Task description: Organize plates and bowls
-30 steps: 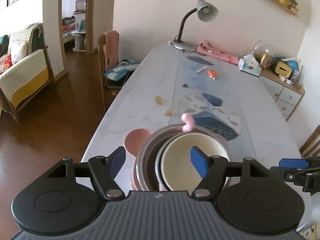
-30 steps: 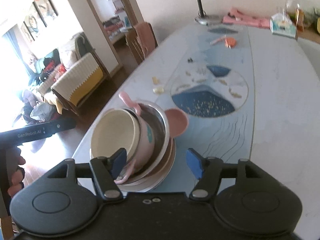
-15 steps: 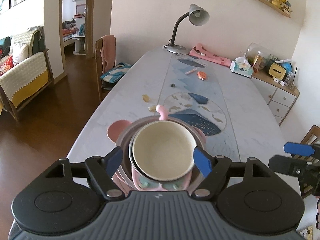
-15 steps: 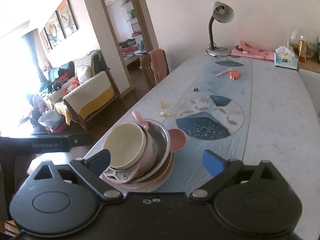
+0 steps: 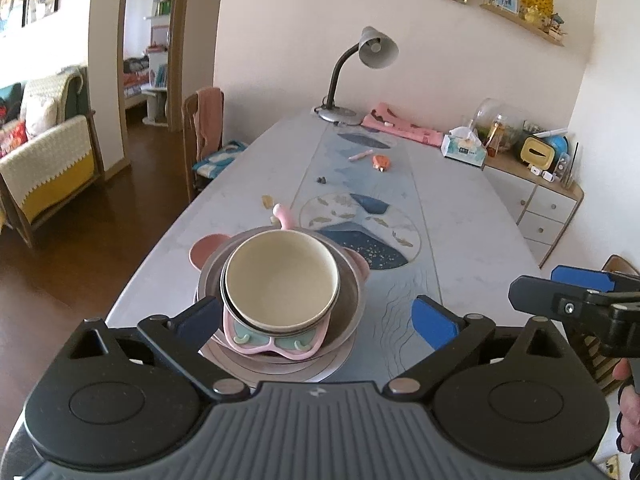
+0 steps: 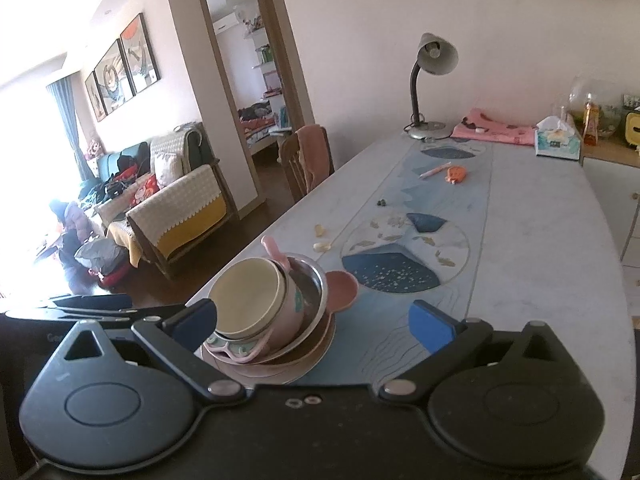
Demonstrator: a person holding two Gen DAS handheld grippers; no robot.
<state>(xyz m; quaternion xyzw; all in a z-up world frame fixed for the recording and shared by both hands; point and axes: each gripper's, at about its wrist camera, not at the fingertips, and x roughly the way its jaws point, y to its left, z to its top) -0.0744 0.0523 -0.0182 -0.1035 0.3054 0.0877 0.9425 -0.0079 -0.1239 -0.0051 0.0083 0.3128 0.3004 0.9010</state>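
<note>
1. Cream bowl (image 5: 280,278), empty, tops a nested stack near the near left corner of the tabletop (image 5: 460,216). It sits tilted, mouth leaning toward the near end.
2. Under it: pink cup (image 6: 290,300) with a curved handle sticking up at the far side, then a steel bowl (image 6: 314,282), then a pink-and-teal shaped dish (image 5: 272,344), all on a wide flat plate (image 5: 280,368) at the bottom. Exact nesting order of the lower pieces is hard to read; the rims overlap.
3. Small pink round dish (image 5: 204,250) pokes out from the stack's left side, touching it.
4. Left claw (image 5: 316,318): jaws opening, spread wide, blue pads either side of the stack's near rim, not pressing on it. Nothing gripped.
5. Right claw (image 6: 314,322): jaws wide apart, empty. Left pad sits in front of the cream bowl's rim in its own view; contact not evident. It shows at the right edge of the left wrist view, with a hand (image 5: 628,412) behind it.
6. Blue patterned runner (image 6: 404,268) goes down the tabletop's middle; the stack rests at its near left part.
7. Farther along the runner: orange object (image 5: 381,161) and pink pen (image 5: 360,155), close together.
8. Far end of the tabletop: grey desk lamp (image 5: 360,76), pink cloth (image 5: 404,126), tissue box (image 5: 464,148).
9. Wooden chair (image 5: 202,136) draped in pink stands at the left edge.
</note>
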